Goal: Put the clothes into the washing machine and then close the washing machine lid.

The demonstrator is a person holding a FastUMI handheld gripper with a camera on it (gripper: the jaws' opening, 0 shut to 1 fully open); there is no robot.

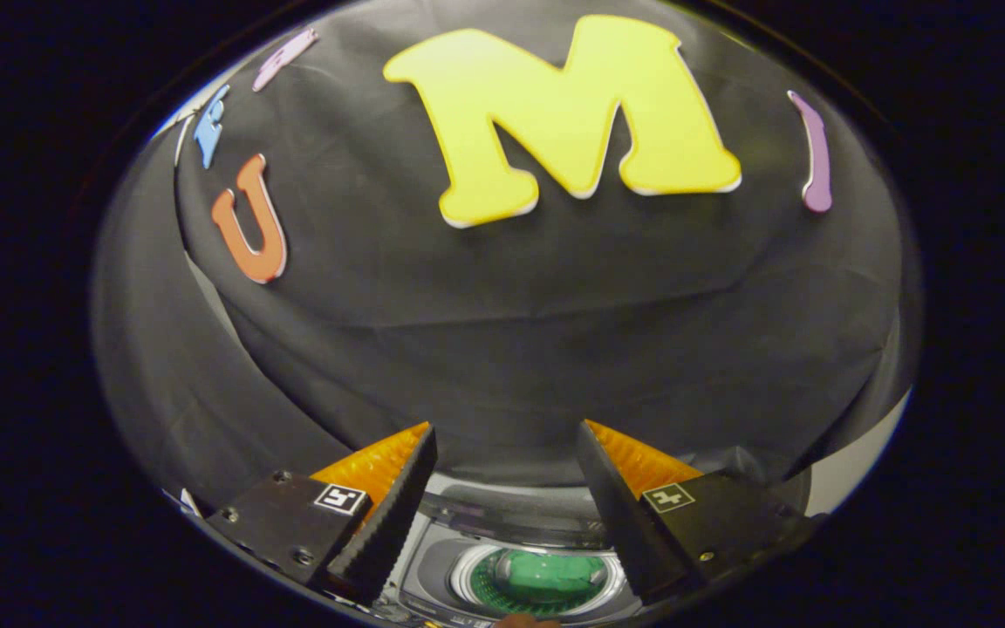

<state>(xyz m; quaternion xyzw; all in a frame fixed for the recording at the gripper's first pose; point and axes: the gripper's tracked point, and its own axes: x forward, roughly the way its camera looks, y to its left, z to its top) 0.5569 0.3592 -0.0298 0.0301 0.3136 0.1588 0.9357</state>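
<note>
My gripper (507, 436) is held high and stands open, with nothing between its fingers. Far below, seen through the gap between the fingers, is a small grey top-loading washing machine (433, 567). Its round drum opening (546, 582) faces up and a green piece of clothing (555, 574) lies inside it. The machine's lid (511, 506) is raised at the back, beyond the drum. A small part of a hand (527, 620) shows at the machine's near edge.
The booth's black cloth wall (502, 331) hangs straight ahead, beyond the fingers. A pale strip of surface (851, 475) shows to the right of the right finger.
</note>
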